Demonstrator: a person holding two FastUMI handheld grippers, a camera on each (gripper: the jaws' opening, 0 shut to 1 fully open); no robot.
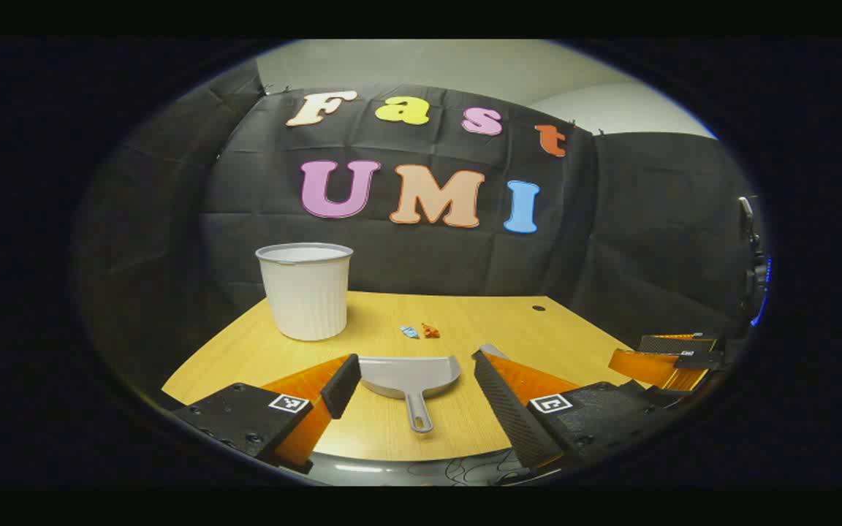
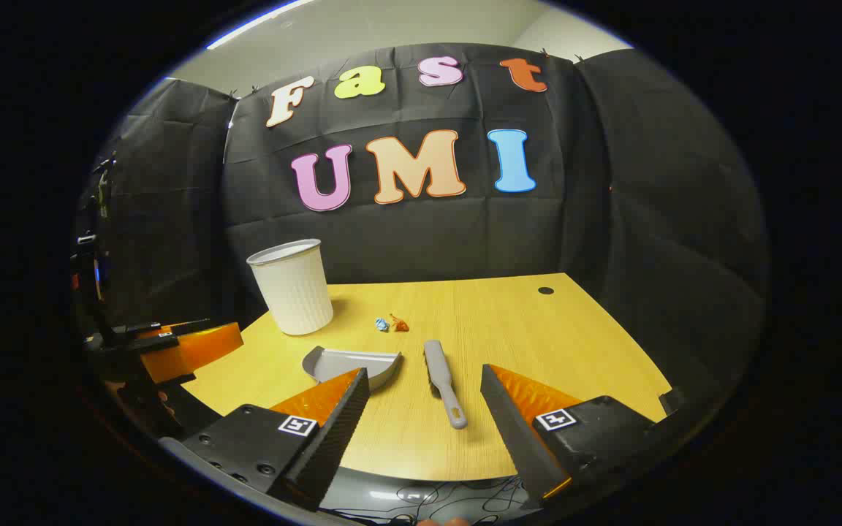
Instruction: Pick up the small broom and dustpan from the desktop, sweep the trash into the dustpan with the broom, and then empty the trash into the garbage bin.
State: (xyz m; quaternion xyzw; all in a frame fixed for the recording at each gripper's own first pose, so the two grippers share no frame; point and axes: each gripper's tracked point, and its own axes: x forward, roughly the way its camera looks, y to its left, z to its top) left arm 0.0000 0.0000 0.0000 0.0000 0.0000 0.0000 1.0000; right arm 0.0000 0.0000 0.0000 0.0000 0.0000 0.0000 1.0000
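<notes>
Left gripper (image 1: 415, 376) jaws apart, bottom centre, framing the dustpan (image 1: 410, 375); light stiff plastic, grip its handle. Right gripper (image 2: 425, 391) likewise spread, small broom (image 2: 443, 381) lying between; take its handle end. Trash (image 2: 390, 324) centre, garbage bin (image 2: 291, 286) centre-left.

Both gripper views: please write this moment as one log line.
phase: before pickup | left gripper: open, facing dustpan | right gripper: open, facing broom | trash: on desk, near bin

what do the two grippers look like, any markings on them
Both the left gripper and right gripper have two wedge-shaped fingers with ribbed inner faces, mounted on black blocks with visible screws. Each block carries a small square black-and-white marker.
</notes>
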